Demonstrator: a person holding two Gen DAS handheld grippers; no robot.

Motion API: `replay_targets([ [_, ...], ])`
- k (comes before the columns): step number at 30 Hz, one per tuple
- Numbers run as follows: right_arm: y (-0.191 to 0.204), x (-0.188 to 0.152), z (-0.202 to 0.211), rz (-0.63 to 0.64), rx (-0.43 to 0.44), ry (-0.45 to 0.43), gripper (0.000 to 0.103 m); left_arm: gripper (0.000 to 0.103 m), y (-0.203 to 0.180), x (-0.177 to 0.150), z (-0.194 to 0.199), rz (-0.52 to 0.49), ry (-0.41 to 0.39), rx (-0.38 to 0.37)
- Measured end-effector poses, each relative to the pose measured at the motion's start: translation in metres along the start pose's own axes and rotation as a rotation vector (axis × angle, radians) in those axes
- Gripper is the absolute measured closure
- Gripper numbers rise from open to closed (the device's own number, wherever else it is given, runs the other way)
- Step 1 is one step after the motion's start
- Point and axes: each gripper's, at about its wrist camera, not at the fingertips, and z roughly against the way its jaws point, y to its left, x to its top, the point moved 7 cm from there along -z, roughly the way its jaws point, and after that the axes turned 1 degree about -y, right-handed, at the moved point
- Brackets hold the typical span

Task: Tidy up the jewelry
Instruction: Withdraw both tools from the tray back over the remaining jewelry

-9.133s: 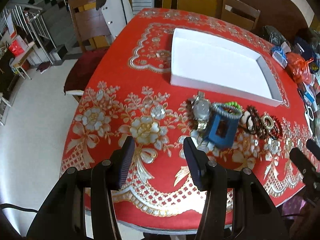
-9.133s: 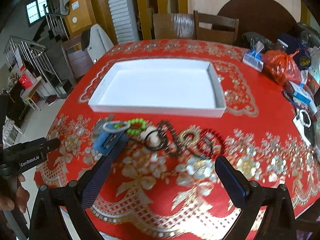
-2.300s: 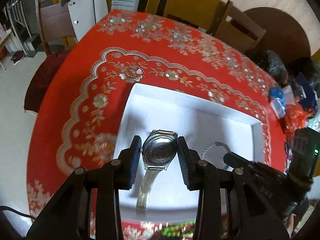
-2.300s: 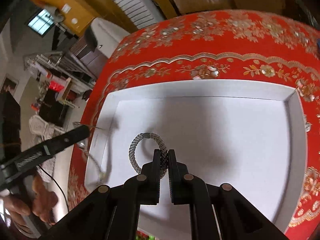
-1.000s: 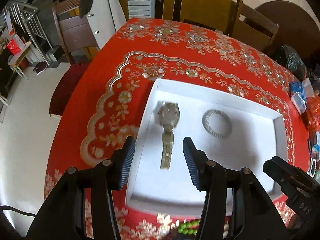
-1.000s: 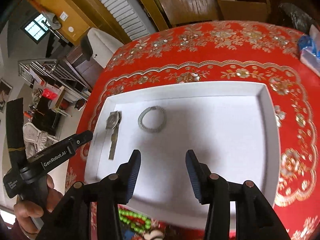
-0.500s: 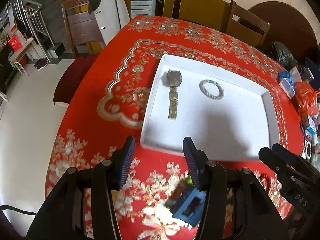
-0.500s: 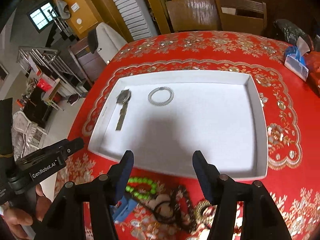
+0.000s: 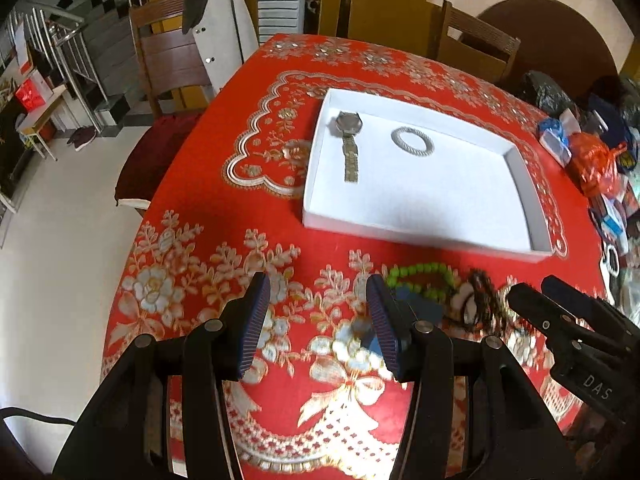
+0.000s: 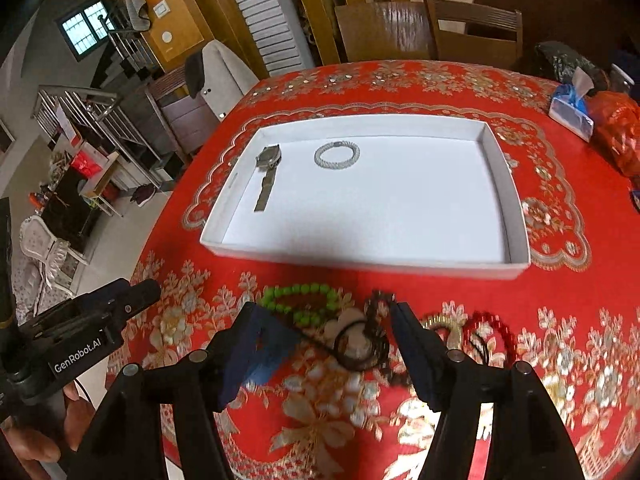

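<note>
A white tray (image 9: 524, 184) (image 10: 508, 200) on the red tablecloth holds a silver watch (image 9: 349, 132) (image 10: 267, 160) and a silver mesh bracelet (image 9: 413, 141) (image 10: 337, 155) near its far left. In front of the tray lie a green bead bracelet (image 9: 420, 272) (image 10: 298, 300), a blue box (image 9: 420, 312) (image 10: 276, 344), a dark bead string (image 10: 362, 344), a gold ring-shaped bracelet (image 10: 438, 326) and a red bead bracelet (image 10: 490, 332). My left gripper (image 9: 316, 324) is open and empty above the cloth, left of the pile. My right gripper (image 10: 324, 344) is open and empty over the pile.
Bags and small packets (image 9: 592, 156) (image 10: 600, 120) crowd the table's right side. Wooden chairs (image 9: 472, 44) (image 10: 472, 28) stand at the far edge, one with a grey jacket (image 9: 222, 28) on the left. The table's near edge runs just below both grippers.
Both grippers have let go of the watch and the mesh bracelet in the tray, opened, and drawn back toward the near edge over the jewelry pile.
</note>
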Motion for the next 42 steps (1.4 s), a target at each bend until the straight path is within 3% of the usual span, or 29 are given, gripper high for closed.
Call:
replay_targets([
  [16,-0.001,-0.049,0.023,-0.054,-0.058,-0.026,0.034,0.048,-0.008,-0.03,0.02,-0.102,-0.032,-0.049],
  [42,-0.008,-0.056,0.01,-0.071,-0.071,0.03,0.034,0.048,-0.007,-0.046,0.003,-0.095,0.046,-0.073],
])
